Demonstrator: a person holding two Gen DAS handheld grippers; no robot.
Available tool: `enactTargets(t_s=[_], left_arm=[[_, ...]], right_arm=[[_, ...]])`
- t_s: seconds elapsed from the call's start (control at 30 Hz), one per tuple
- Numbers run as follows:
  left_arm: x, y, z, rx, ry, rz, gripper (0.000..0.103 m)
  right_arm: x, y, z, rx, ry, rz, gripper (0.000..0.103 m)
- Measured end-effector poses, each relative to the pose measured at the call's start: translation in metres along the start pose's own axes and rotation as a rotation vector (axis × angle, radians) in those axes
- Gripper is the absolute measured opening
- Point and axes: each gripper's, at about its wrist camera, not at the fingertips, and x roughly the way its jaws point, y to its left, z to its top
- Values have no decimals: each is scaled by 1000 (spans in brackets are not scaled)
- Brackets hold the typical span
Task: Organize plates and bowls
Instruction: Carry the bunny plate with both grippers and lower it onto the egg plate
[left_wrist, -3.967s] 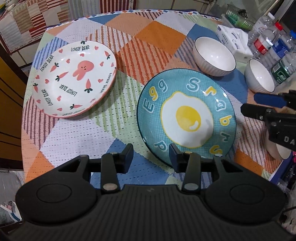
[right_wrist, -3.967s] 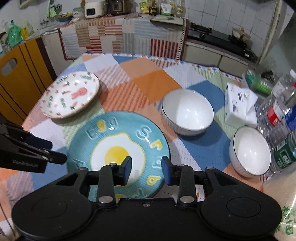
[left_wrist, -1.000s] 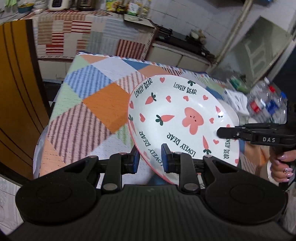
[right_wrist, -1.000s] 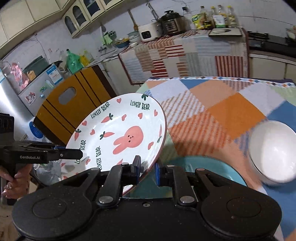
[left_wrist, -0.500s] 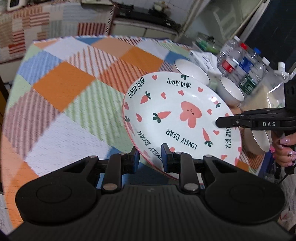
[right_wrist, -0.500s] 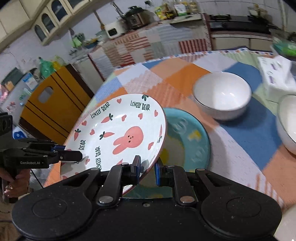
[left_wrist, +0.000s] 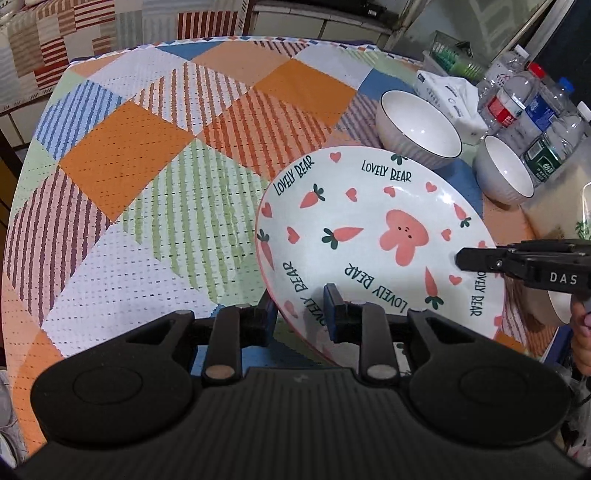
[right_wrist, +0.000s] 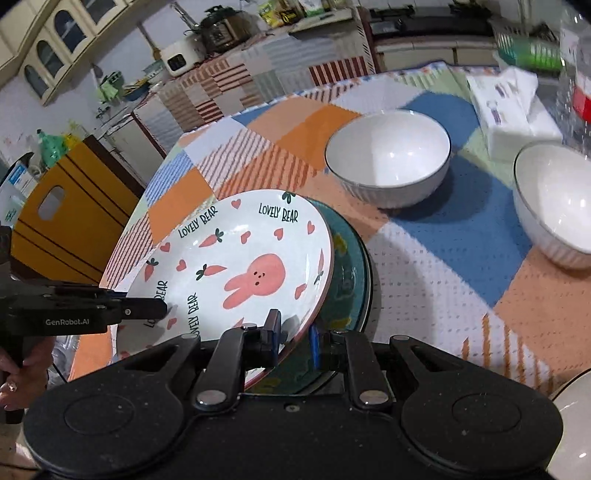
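Both grippers, left (left_wrist: 301, 310) and right (right_wrist: 293, 338), pinch bunny plate (right_wrist: 236, 266) rim, tilted over teal plate (right_wrist: 347, 273), mostly hidden beneath. Two bowls (right_wrist: 388, 155) beyond.

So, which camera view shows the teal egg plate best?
The right wrist view. There the teal egg plate shows as a crescent on the tablecloth, under the bunny plate that both grippers clamp. In the left wrist view, the bunny plate hides it.
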Motion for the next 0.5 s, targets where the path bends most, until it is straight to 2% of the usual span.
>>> enactTargets(t_s=[0.13,0.37,0.5], left_arm=[[4,-4,5,8,44,21,25],[9,-9,7,1,61,47,26],[13,-8,7,-9,74,37,26]], right_arm=[[5,-3,1,26,20,-1,20],[5,-3,0,46,52,-28,21],[6,8,4,-1,76,-84,23]])
